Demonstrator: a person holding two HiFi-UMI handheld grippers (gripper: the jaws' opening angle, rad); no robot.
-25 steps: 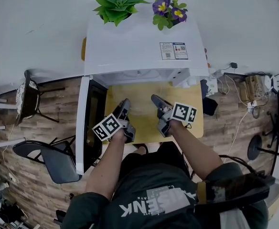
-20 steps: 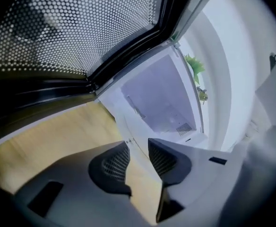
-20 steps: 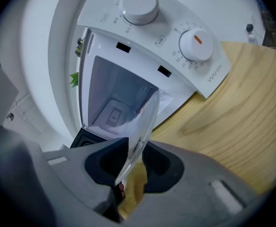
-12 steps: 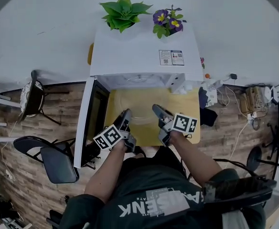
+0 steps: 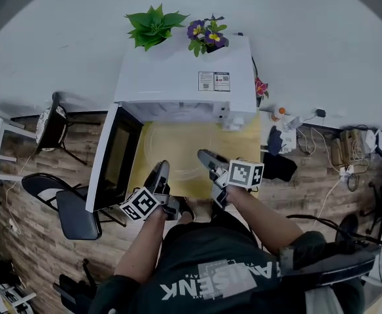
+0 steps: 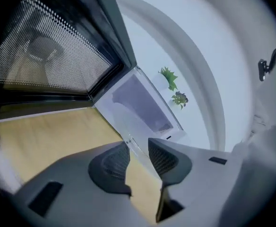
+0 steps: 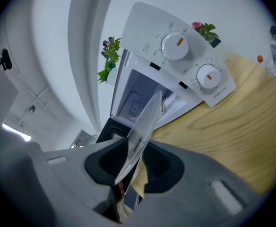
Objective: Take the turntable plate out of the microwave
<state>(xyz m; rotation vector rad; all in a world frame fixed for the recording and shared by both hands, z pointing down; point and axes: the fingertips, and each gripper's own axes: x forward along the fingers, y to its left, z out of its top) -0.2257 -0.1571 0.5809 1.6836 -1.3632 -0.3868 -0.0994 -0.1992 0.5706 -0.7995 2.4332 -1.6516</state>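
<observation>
- The clear round glass turntable plate point(image 5: 176, 150) is out of the white box-shaped microwave oven point(image 5: 178, 80). It is held in the air over the yellow wooden desk point(image 5: 243, 142), with the oven mouth at its 12 o'clock.
- The right tool point(image 7: 135, 162) is clamped on the plate's rim at about 4 o'clock. Its own view shows the glass edge-on between the pads.
- The left tool point(image 5: 161, 169) meets the rim near 7 o'clock with its jaws part-closed. The clear glass barely shows in that tool's own view, so I judge this to be a grip rather than see it plainly.
- Risk: the smooth glass is pinched only at its near rim, with its weight hanging out toward 12 o'clock, so it could pivot or slide from the pads.
- Risk: if one hand drops or pulls ahead of the other, the plate twists and one grip may let go.
- Risk: the dark-glazed oven door point(image 5: 112, 159) stands open at 9 o'clock, so a swing that way could knock the rim.
- Risk: a hard set-down on the desk could chip the edge.
</observation>
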